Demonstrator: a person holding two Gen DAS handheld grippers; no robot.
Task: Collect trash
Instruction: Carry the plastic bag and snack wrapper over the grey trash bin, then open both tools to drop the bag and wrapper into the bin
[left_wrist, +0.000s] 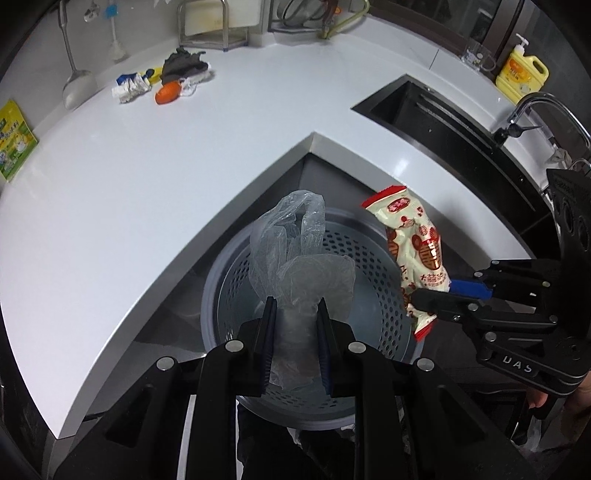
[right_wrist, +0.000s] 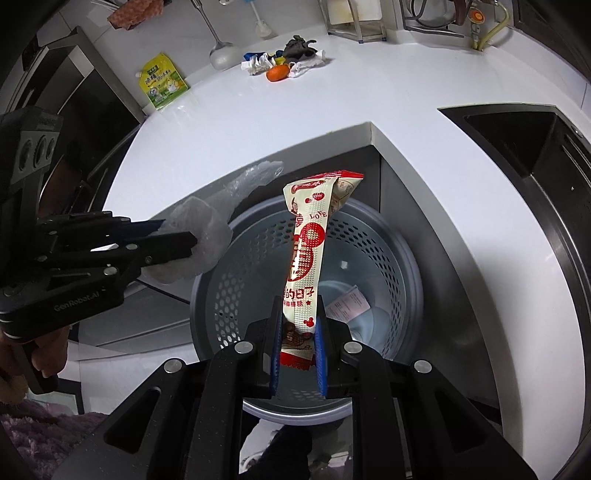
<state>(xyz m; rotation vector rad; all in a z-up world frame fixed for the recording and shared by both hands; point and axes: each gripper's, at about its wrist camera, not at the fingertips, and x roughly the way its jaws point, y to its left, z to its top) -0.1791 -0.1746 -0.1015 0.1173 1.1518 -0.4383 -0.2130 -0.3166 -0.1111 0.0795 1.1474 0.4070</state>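
Over the perforated trash bin (left_wrist: 369, 258) at lower centre, the left gripper (left_wrist: 295, 314) is clamped on a crumpled clear plastic bag (left_wrist: 295, 251), and the right gripper (right_wrist: 297, 332) is clamped on the lower end of a red-and-cream snack wrapper (right_wrist: 308, 240). Both look feather-light, limp and slippery, so a firm pinch on bunched folds suits best. More litter (left_wrist: 162, 83) lies on the white bench (left_wrist: 147, 155), upper left.
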